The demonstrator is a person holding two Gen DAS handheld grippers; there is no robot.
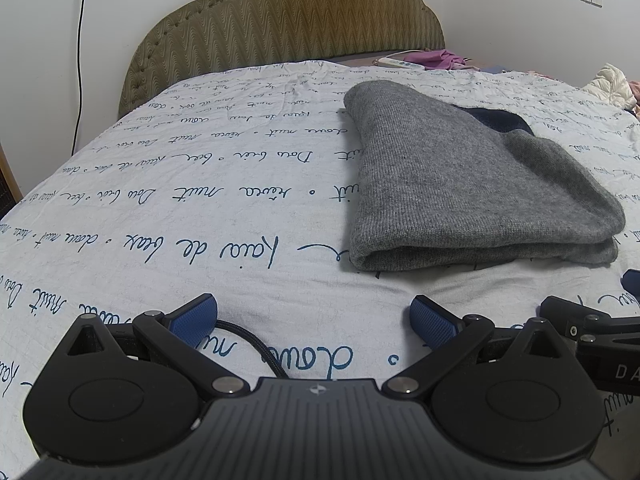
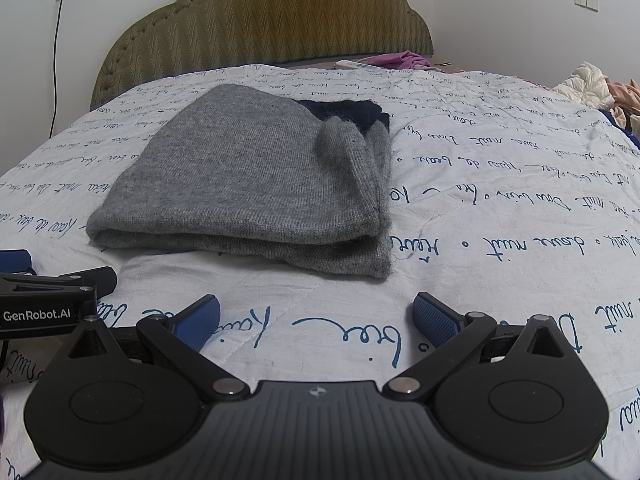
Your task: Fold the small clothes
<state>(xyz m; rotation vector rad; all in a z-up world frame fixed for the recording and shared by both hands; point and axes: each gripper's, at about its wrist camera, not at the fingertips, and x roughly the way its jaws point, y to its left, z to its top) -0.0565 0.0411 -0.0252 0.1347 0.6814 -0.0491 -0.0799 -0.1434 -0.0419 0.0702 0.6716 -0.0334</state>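
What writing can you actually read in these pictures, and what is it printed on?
"GenRobot.AI": on the left gripper, seen from the right wrist.
"DA", cut off by the frame edge: on the right gripper, seen from the left wrist.
Blue cursive script, upside down, not reliably readable: on the bedsheet.
Nothing readable on the grey sweater.

Grey knit sweater (image 2: 248,176); white bedspread (image 1: 200,208), blue script

A bed (image 1: 160,208) covered by a white quilt printed with rows of blue handwritten script, backed by an olive padded headboard (image 1: 280,20). A folded grey knit garment (image 1: 460,192) lies flat on the quilt. Near the headboard lie a white power strip (image 1: 400,63) and a crumpled purple cloth (image 1: 436,58).
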